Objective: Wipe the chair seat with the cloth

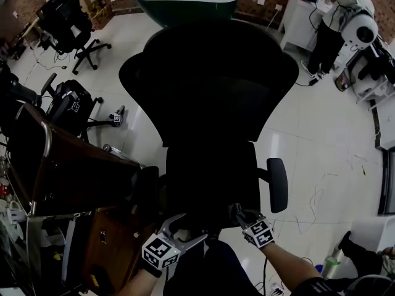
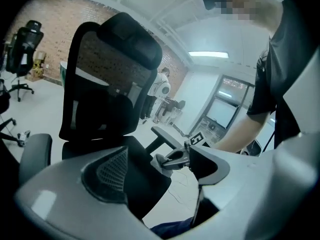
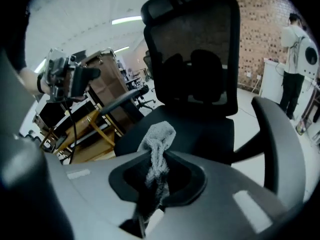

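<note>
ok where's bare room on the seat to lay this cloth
The black chair seat is all bare, from the mesh backrest to the right tool gripping the grey towelling cloth. White floor past the padded armrest is open. The left side is crowded by brown wooden furniture.

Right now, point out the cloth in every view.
Head view: not discernible; dark around the right gripper.
Left gripper view: cloth at centre, in the right gripper's fingers.
Right gripper view: lower centre, clamped between its fingers.
Shared landmark: the chair backrest.
</note>
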`<action>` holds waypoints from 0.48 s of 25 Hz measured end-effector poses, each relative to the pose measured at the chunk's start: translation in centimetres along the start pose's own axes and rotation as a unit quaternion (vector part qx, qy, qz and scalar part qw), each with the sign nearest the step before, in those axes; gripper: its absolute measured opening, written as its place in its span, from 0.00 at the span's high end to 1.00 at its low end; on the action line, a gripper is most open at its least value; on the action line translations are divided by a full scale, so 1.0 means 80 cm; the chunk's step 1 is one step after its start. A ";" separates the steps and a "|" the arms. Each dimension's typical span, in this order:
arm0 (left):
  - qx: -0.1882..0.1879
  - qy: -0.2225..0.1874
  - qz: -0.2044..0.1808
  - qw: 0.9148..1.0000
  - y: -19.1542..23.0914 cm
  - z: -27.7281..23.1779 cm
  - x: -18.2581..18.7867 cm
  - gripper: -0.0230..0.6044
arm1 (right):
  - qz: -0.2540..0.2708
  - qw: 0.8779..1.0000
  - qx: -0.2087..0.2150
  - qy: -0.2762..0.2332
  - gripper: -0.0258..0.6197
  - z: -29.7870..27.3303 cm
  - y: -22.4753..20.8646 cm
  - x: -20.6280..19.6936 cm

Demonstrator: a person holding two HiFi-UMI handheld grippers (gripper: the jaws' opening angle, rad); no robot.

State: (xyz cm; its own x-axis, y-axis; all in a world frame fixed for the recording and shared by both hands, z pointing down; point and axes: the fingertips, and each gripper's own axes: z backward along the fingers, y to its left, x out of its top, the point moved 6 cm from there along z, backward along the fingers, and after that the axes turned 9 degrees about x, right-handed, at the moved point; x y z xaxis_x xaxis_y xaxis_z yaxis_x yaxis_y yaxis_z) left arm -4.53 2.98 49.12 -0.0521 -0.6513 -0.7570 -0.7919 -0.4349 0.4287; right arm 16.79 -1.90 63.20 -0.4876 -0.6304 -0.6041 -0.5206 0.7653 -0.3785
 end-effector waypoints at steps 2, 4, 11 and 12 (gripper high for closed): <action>0.010 -0.010 -0.002 1.000 -0.013 0.017 0.020 0.31 | 0.008 0.999 0.013 -0.035 0.89 0.022 0.026 0.034; 0.017 -0.024 -0.005 1.000 -0.024 0.036 0.038 0.31 | 0.025 0.997 0.025 -0.067 0.89 0.041 0.054 0.069; 0.020 -0.072 -0.024 0.997 -0.070 0.112 0.077 0.31 | 0.061 0.986 0.057 -0.147 0.89 0.116 0.156 0.151; 0.019 -0.077 -0.030 0.996 -0.076 0.122 0.077 0.31 | 0.062 0.984 0.057 -0.156 0.89 0.125 0.167 0.155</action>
State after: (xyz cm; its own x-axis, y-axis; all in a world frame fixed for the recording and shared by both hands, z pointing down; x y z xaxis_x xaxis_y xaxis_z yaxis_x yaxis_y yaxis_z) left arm -5.98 7.67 37.00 -0.0951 -0.5207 -0.8484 -0.8185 -0.4441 0.3644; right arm 10.83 1.80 43.63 -0.2944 -0.4748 -0.8294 -0.3806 0.8543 -0.3540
